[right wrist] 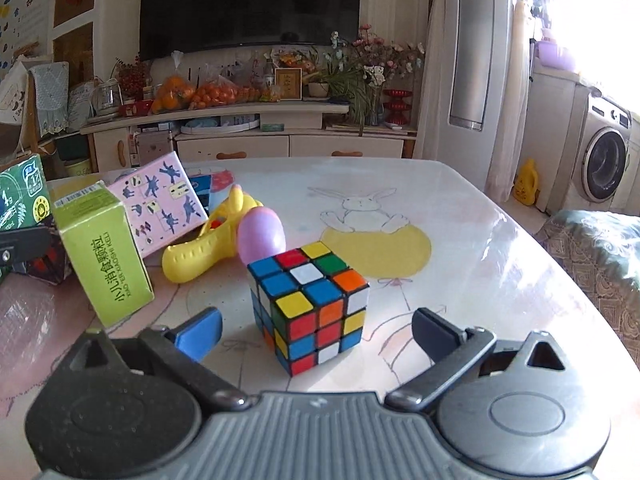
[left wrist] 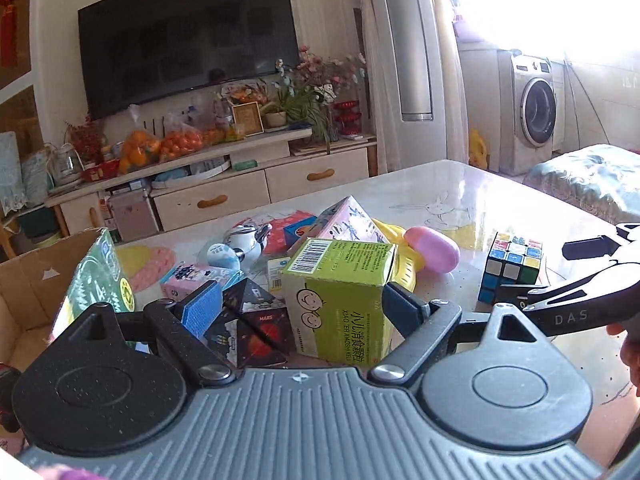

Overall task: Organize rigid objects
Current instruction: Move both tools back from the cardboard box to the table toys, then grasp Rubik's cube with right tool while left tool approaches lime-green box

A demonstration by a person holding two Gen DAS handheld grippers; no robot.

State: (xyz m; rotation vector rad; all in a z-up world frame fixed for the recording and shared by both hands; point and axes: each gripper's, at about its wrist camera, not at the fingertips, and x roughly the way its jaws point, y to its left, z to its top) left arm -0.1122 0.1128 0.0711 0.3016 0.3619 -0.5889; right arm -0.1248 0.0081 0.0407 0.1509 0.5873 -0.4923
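My left gripper point(left wrist: 302, 304) is open over a pile of toys and boxes; a green-yellow medicine box point(left wrist: 340, 300) and a dark folded cube puzzle point(left wrist: 252, 328) lie between its fingers. My right gripper point(right wrist: 316, 330) is open, its fingers on either side of a Rubik's cube point(right wrist: 310, 306) standing on the table, not touching it. The cube also shows in the left wrist view point(left wrist: 510, 266) with the right gripper point(left wrist: 540, 268) around it. A pink box point(right wrist: 160, 208), a yellow toy point(right wrist: 208, 240) and a pink-purple egg point(right wrist: 260, 234) lie behind.
A cardboard box point(left wrist: 28, 288) stands at the table's left with a green box point(left wrist: 96, 280) leaning at its edge. The glossy table point(right wrist: 460, 240) has a rabbit drawing. A sofa cushion point(right wrist: 600, 256) is at right; a TV cabinet point(right wrist: 240, 136) is behind.
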